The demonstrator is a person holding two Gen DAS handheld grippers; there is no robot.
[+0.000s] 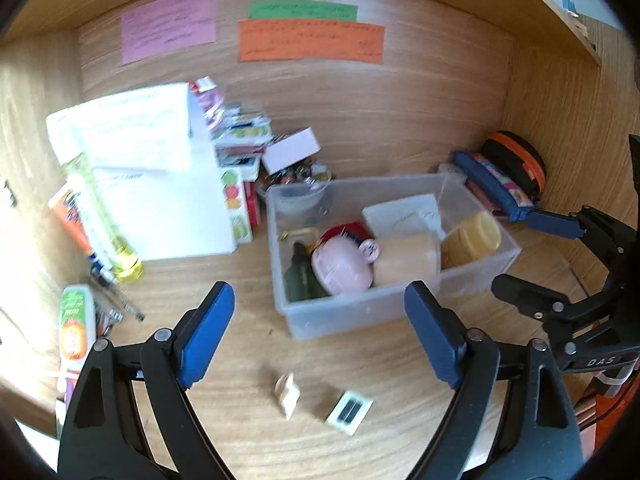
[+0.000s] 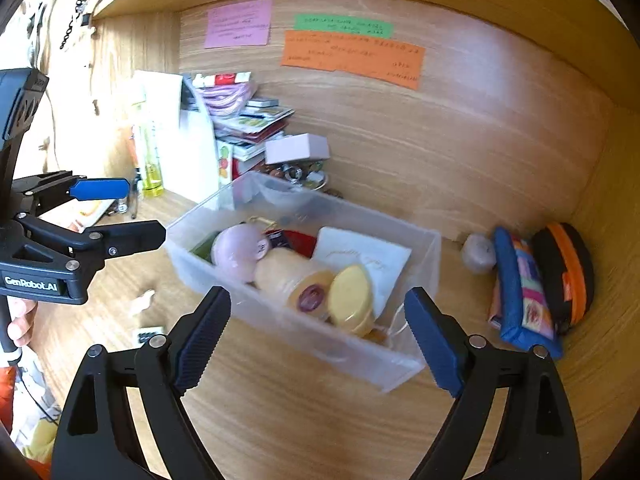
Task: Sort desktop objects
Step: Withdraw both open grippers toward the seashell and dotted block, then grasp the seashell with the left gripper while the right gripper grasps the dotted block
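The wooden counter (image 1: 240,432) carries everything, and the clear plastic bin (image 1: 360,316) near its middle serves here as the landmark. To the left of the bin stands a tall white stack of papers (image 1: 160,184), with small colourful boxes (image 1: 240,136) piled behind it. To the right of the bin, against the side wall, lie a blue pencil case (image 2: 516,300) and a black pouch with an orange zip (image 2: 568,276), touching each other.

Inside the bin, a white card (image 2: 360,256) rests toward the back right. In front of it lie a pale orange cylinder (image 2: 292,276) and a yellow round container (image 2: 352,296), side by side at the front wall. A pink rounded object (image 1: 340,268) lies to their left, and a dark green item (image 1: 300,280) sits in the front left corner.

On the back wall above the bin hang a pink note (image 1: 170,24), a green note (image 1: 303,10) and an orange note (image 1: 311,41).

In front of the bin, on the bare counter, lie a small cream piece (image 1: 287,394) and, just beside it, a small white block with a dark face (image 1: 349,411).

The left gripper (image 1: 320,336) hovers in front of the bin with its fingers spread wide and holding nothing. The right gripper (image 2: 320,340) is at the front right of the bin, its fingers also wide apart and empty.
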